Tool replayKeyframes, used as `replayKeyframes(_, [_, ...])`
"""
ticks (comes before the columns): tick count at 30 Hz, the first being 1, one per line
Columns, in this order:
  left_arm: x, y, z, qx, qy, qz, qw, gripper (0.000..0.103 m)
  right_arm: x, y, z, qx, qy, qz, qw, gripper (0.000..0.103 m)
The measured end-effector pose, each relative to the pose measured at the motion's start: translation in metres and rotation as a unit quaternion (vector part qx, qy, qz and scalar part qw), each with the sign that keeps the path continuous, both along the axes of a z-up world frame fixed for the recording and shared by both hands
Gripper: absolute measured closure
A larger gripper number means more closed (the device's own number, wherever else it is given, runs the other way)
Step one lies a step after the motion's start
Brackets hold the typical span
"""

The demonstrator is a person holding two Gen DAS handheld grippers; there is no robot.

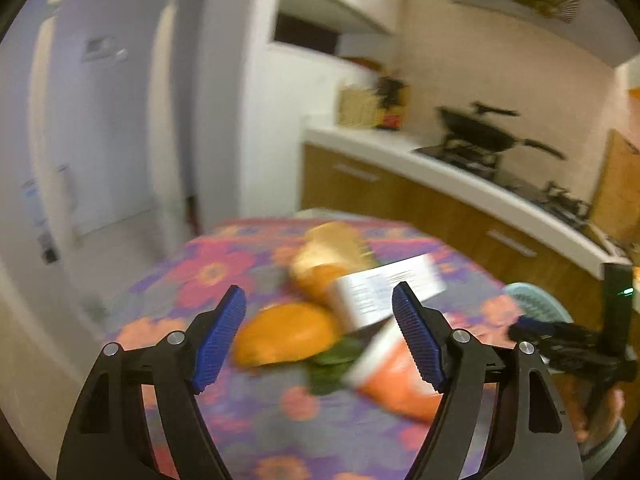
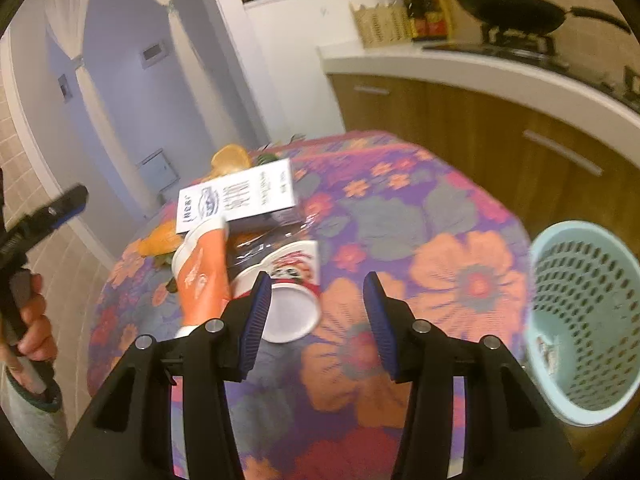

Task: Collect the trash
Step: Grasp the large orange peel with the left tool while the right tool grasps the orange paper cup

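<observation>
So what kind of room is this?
It looks like a home kitchen. A black wok sits on a gas stove, on a white counter above wooden cupboards. A table with a flowery cloth stands close by.

I see a kitchen: pale lilac walls (image 1: 112, 128), a white countertop (image 2: 460, 68) over wooden cabinets (image 2: 472, 128), a black wok (image 2: 508, 8) on the gas stove (image 1: 472, 156), tied white curtains (image 2: 80, 40), warm indoor light

A box (image 2: 240, 196) lies on two tipped cups (image 2: 292, 292) on the table (image 2: 440, 216), the basket (image 2: 584, 320) standing to its right.
</observation>
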State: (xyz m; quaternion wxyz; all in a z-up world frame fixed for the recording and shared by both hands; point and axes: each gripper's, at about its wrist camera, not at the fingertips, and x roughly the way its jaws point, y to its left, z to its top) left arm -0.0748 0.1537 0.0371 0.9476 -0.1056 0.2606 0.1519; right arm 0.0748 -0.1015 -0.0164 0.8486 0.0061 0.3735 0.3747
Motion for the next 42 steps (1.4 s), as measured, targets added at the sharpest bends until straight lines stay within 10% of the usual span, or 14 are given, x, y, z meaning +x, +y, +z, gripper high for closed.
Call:
replayKeyframes(12, [0.020, 0.038, -0.047, -0.001, 0.073, 0.012, 0.9973, 0.029, 0.019, 0.041, -0.018, -0.020, 0.037, -0.003, 0.999, 0.059])
replayKeyframes(29, [0.041, 0.060, -0.095, -0.161, 0.070, -0.001, 0.9845, 0.043, 0.030, 0.038, -0.032, 0.001, 0.072, 0.000, 0.997, 0.047])
replayKeyframes(42, [0.030, 0.025, -0.103, -0.131, 0.117, -0.056, 0.9828, 0.056, 0.028, 0.039, -0.031, 0.000, 0.069, 0.006, 0.998, 0.047])
